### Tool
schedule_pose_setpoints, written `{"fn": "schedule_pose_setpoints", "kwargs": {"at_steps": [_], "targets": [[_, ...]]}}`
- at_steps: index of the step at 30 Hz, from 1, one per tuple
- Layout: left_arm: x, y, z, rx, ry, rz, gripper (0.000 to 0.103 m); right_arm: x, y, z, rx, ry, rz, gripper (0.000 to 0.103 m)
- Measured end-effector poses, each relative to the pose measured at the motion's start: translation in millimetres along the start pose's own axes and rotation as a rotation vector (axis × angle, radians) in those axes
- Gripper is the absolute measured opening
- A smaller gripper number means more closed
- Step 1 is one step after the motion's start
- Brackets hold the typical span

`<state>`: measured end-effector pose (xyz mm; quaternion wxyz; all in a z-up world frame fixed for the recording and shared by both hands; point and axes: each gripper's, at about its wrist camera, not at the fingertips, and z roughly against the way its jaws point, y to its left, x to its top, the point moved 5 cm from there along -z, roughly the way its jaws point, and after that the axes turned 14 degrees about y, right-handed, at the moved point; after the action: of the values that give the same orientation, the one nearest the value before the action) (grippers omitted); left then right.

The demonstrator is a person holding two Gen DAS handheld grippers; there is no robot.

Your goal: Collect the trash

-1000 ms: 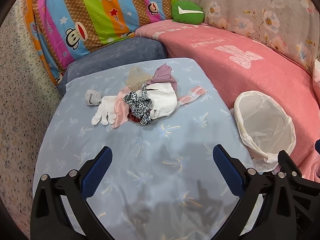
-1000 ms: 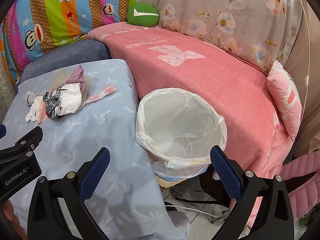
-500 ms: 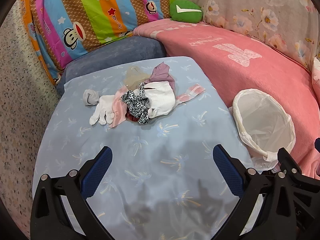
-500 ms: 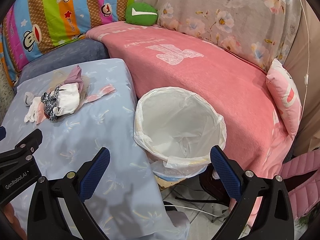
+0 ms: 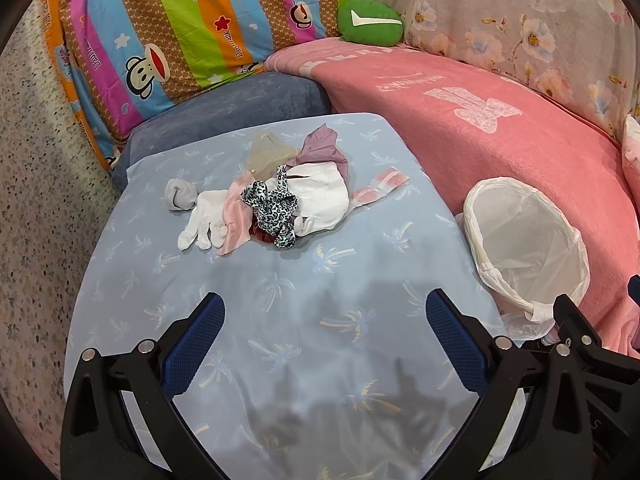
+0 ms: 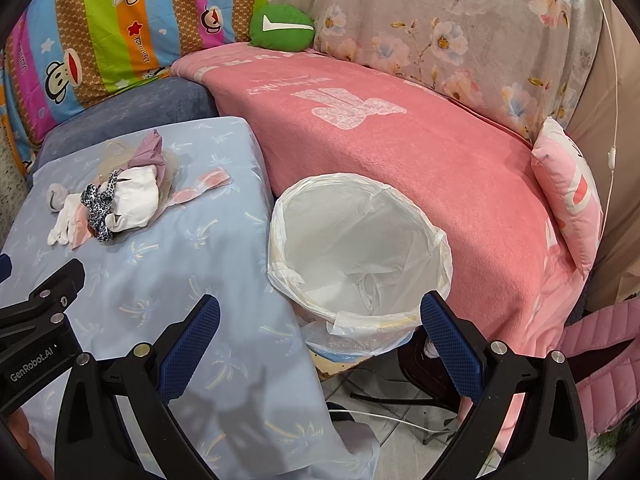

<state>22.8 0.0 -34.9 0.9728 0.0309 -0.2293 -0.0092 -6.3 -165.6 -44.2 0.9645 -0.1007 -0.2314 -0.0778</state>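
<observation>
A small heap of cloth scraps (image 5: 280, 200), among them a white glove (image 5: 202, 222), a leopard-print strip (image 5: 272, 210) and a mauve piece (image 5: 322, 148), lies on the table under a pale blue palm-print cover (image 5: 320, 280). The round bin lined with a white plastic bag (image 6: 360, 248) stands just beside the table's edge, against the pink blanket (image 6: 400, 140). The left gripper (image 5: 322, 334) hovers over the table, well short of the heap, jaws wide apart and empty. The right gripper (image 6: 320, 338) hangs by the bin's near rim, jaws likewise spread, holding nothing.

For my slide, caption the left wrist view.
Open left gripper hovers over the blue table, facing a rag pile; lined bin waits alongside.
</observation>
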Motion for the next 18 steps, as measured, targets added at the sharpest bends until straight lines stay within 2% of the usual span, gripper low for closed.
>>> {"fn": "schedule_pose_setpoints", "kwargs": {"at_steps": [18], "targets": [[-1.0, -5.5, -3.6, -0.012, 0.002, -0.007, 0.096, 0.5, -1.3, -1.4, -0.004, 0.001, -0.003, 0.097]]}}
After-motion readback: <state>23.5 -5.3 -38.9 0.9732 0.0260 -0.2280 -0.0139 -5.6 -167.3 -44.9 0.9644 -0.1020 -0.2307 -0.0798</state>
